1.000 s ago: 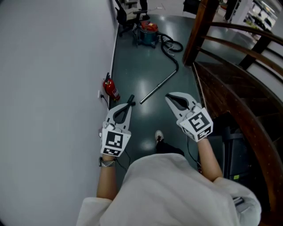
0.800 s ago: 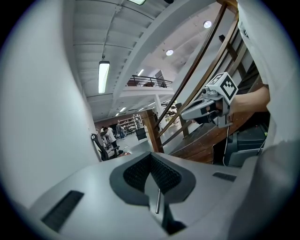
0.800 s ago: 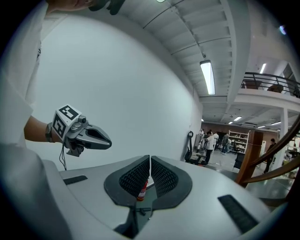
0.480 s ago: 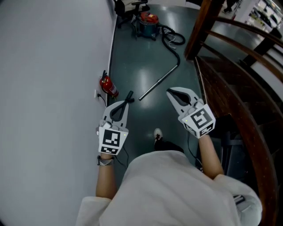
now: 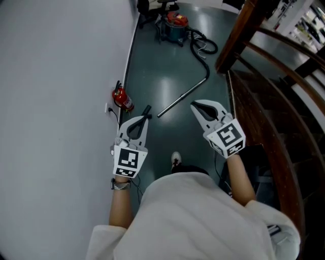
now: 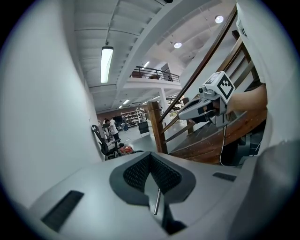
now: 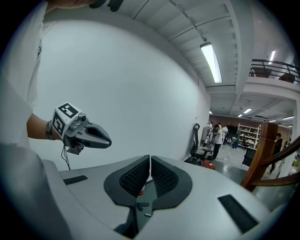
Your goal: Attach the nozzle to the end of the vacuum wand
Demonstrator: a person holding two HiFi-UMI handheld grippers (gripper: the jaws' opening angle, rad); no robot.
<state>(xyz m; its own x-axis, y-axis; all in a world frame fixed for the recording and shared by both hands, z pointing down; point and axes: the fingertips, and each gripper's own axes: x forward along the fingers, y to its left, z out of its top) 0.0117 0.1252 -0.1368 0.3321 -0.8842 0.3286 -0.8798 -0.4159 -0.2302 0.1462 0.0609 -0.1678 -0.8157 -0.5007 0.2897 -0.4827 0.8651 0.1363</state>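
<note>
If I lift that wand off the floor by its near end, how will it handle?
Probably stiff: the wand lies straight, like a thin metal tube. Being round, it may roll. The hose at its far end will likely drag.

- Vacuum canister (image 5: 173,26): near top edge, detail too small to read.
- Chair base (image 5: 152,7): legs only, remainder cut by top edge.
- Small dark item (image 5: 147,110) on floor past tip of left gripper (image 5: 145,120): near end covered, kind not determinable.
- Shoe (image 5: 175,159): heel hidden under shirt (image 5: 193,218).
- Dark unit (image 5: 265,171) below stair rail (image 5: 256,127): largely screened by rail.
- Red object (image 7: 141,192): glimpsed through gap behind right gripper (image 7: 150,161), mostly masked.
- Distant people (image 7: 218,136): too small for detail.
</note>
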